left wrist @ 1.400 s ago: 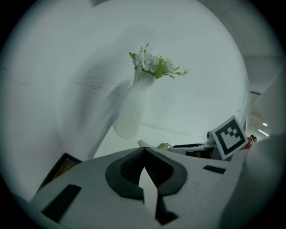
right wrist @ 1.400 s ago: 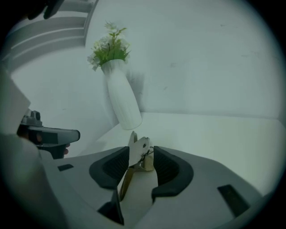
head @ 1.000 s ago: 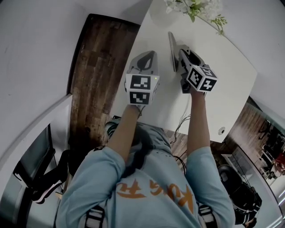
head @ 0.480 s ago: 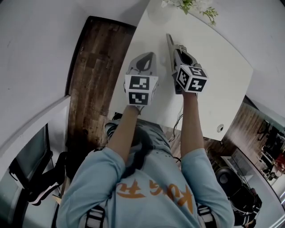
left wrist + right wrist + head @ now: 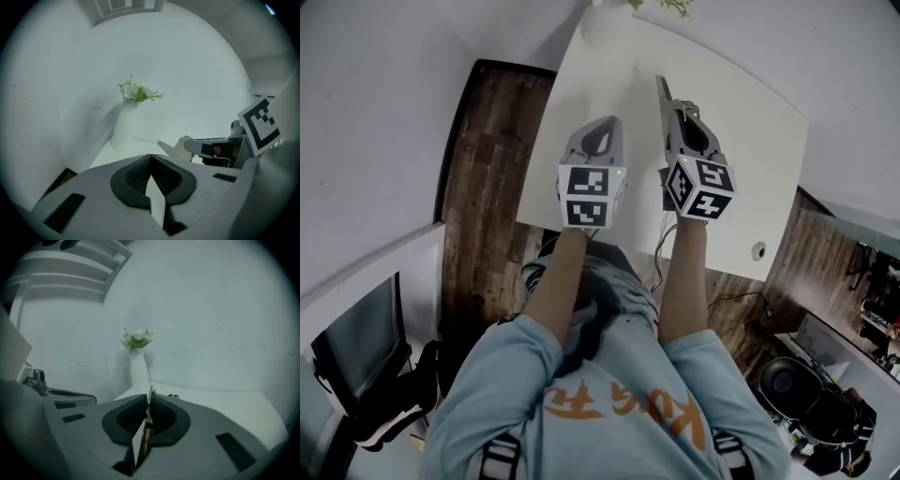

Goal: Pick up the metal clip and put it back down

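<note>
The metal clip [image 5: 150,393] is a thin bright strip standing on edge between the dark pads of my right gripper [image 5: 149,401]. The jaws have just been closing and now pinch it. In the head view that gripper [image 5: 663,92] hangs above the middle of the white table [image 5: 750,141], and the clip itself is too small to make out there. Beside it on the left is my left gripper [image 5: 602,131], also off the table. Its pads [image 5: 161,177] meet with nothing between them. The right gripper's narrow nose [image 5: 171,147] shows at the right of the left gripper view.
A white vase [image 5: 139,372] with white flowers [image 5: 137,92] stands at the table's far edge against a white wall. Dark wooden floor [image 5: 487,169] lies left of the table. A cable [image 5: 661,251] hangs over the near edge, by a round grommet [image 5: 758,250].
Both grippers have risen off the table and drawn back a little. The right gripper's jaws, apart a second ago, have come together on the clip.
</note>
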Demonstrator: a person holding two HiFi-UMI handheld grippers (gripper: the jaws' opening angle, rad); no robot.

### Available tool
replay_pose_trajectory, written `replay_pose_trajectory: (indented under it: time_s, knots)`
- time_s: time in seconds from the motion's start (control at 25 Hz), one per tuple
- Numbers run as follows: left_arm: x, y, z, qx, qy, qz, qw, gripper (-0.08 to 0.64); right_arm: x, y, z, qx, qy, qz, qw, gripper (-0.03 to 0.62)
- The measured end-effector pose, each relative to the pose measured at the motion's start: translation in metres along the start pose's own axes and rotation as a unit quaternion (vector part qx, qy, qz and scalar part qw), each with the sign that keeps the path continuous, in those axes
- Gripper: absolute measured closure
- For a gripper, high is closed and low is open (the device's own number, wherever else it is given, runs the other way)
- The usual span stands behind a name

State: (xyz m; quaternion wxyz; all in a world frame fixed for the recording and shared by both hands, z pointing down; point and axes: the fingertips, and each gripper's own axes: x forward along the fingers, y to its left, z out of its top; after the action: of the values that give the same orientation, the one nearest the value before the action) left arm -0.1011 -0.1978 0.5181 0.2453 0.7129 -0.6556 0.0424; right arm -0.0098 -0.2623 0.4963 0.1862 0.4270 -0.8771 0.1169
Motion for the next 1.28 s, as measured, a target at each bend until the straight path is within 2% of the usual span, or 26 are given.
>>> replay_pose_trajectory:
  time_s: [0.28, 0.52, 0.68, 0.96, 1.16, 1.28]
  knots:
    - [-0.022, -0.065, 0.034, 0.044, -0.044, -0.038, 0.9973, 0.543, -0.101, -0.043, 0.033, -0.028, -0.069, -0.057, 0.996, 0.56]
    - [-0.034, -0.123, 0.074, 0.089, -0.101, -0.081, 0.9877, 0.543, -0.175, -0.089, 0.06, -0.039, -0.138, -0.11, 0.984, 0.56]
    - [-0.041, -0.15, 0.09, 0.118, -0.121, -0.094, 0.9811, 0.543, -0.202, -0.096, 0.075, -0.038, -0.186, -0.113, 0.975, 0.56]
    - [-0.034, -0.175, 0.09, 0.144, -0.115, -0.117, 0.9758, 0.543, -0.216, -0.102, 0.07, -0.045, -0.188, -0.126, 0.973, 0.56]
    - [-0.026, -0.188, 0.076, 0.157, -0.088, -0.143, 0.9732, 0.543, -0.214, -0.123, 0.052, -0.004, -0.192, -0.142, 0.971, 0.56]
    - [-0.021, -0.187, 0.066, 0.168, -0.07, -0.144, 0.9726, 0.543, -0.206, -0.132, 0.034, 0.021, -0.186, -0.146, 0.971, 0.56]
